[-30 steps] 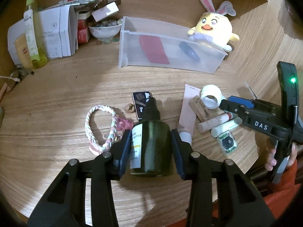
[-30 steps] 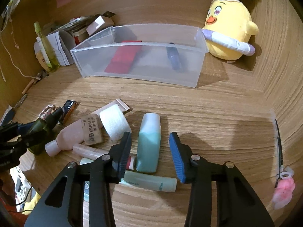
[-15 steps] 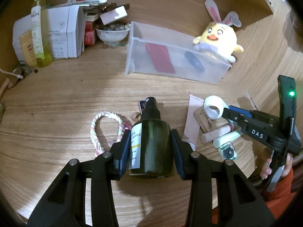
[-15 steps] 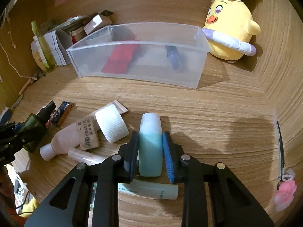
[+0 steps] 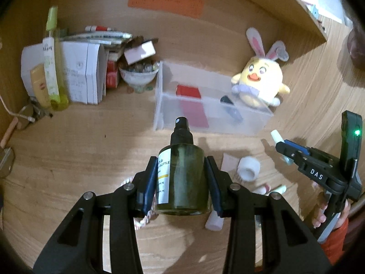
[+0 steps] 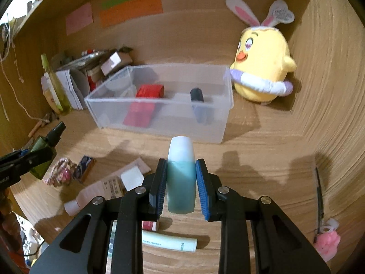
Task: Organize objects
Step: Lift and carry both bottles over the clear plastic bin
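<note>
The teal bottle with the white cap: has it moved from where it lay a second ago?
Yes. The teal bottle, clamped in the right tool, is off the table, above the green tube it lay against, nearer the clear bin.

A yellow plush chick [image 6: 260, 68] sits under coloured sticky notes [image 6: 131, 8].

I'm looking along my left gripper [image 5: 182, 182]: two black angular arms with triangular cut-outs, round silver screws at the pivots, blue pads lining the inner faces of the fingers [image 5: 149, 182]. My right gripper [image 6: 180, 185] is showing the same build. Seen from the left camera, its black body is carrying white letters "DAS" and a glowing green light, and an orange-red sleeve [image 5: 335, 235] is showing below the handle.
</note>
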